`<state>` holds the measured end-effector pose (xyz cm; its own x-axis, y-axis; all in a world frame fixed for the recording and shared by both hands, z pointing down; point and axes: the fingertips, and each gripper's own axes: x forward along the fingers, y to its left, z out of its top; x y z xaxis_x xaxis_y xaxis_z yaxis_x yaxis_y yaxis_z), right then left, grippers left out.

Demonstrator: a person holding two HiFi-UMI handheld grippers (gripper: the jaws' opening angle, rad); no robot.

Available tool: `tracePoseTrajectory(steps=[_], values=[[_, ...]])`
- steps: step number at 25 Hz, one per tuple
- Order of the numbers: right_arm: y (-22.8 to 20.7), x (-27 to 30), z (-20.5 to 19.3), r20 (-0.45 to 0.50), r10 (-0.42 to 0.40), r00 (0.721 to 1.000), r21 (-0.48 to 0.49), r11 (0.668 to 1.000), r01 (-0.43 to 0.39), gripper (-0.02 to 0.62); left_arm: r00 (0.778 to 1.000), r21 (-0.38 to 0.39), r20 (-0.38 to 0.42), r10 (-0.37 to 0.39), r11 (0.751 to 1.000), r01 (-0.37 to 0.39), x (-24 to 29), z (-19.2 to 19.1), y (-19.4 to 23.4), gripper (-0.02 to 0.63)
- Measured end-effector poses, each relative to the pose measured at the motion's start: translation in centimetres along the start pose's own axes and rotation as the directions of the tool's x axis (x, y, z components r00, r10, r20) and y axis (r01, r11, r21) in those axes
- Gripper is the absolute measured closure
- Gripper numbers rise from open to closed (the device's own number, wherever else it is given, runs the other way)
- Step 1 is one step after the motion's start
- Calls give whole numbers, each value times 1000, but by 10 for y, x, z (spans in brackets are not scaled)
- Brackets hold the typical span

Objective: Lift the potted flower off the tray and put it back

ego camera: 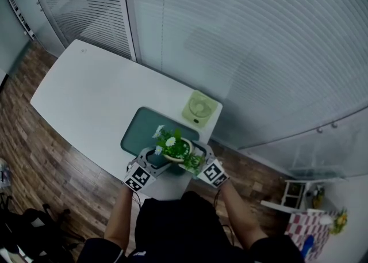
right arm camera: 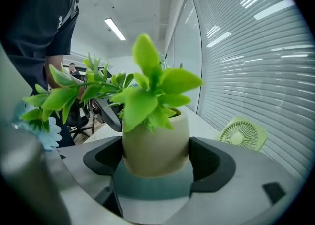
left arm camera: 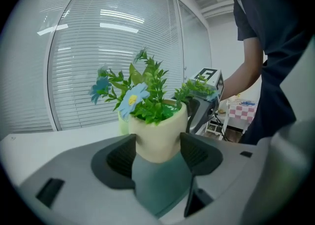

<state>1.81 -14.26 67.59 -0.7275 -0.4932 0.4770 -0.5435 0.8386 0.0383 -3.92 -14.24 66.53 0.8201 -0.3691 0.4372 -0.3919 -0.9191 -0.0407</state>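
The potted flower [ego camera: 174,148] sits over the near right corner of the teal tray [ego camera: 138,132], with both grippers closed on its cream pot from opposite sides. In the left gripper view, the left gripper [left arm camera: 157,154] has its dark ribbed fingers [left arm camera: 119,159] set narrow, pressing the lower half of the pot on either side. Tray surface shows directly beneath the pot's rounded base. The right gripper [right arm camera: 155,159] holds the pot in the same way, with its fingers [right arm camera: 210,162] against the sides and the teal of the tray below. The base looks just clear of the tray, but no view settles whether it touches.

The plant has bright green leaves, a pale blue flower with a yellow centre, and small white blooms on the side towards the tray's far left.

The only markings that can be made out are the black-and-white square markers on each gripper's cube [ego camera: 138,179], just off the tray's near edge. A small light print on the person's dark sleeve [right arm camera: 60,21] is too small to read.

A pale green fan [ego camera: 200,108] lies on the white table [ego camera: 86,98] just beyond the tray's far right corner. Slatted blinds [ego camera: 259,43] stand well beyond the tray's far side.
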Motion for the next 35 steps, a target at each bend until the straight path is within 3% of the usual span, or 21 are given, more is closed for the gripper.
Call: tracePoseTrajectory(steps=[10, 22, 31, 35], values=[[-16, 27, -29, -30, -5, 1000, 42, 999, 6, 194, 996, -19, -86, -19, 1000, 18, 25, -30, 17, 327], [-21, 43, -70, -109, -35, 993, 101, 994, 46, 193, 976, -10, -215, -42, 999, 41, 51, -67, 17, 327], [-33, 48, -78, -131, -41, 991, 122, 991, 57, 193, 971, 8, -236, -22, 1000, 25, 62, -66, 24, 327], [-34, 50, -77, -131, -28, 991, 116, 992, 44, 194, 973, -17, -229, -13, 1000, 10, 63, -68, 25, 327]])
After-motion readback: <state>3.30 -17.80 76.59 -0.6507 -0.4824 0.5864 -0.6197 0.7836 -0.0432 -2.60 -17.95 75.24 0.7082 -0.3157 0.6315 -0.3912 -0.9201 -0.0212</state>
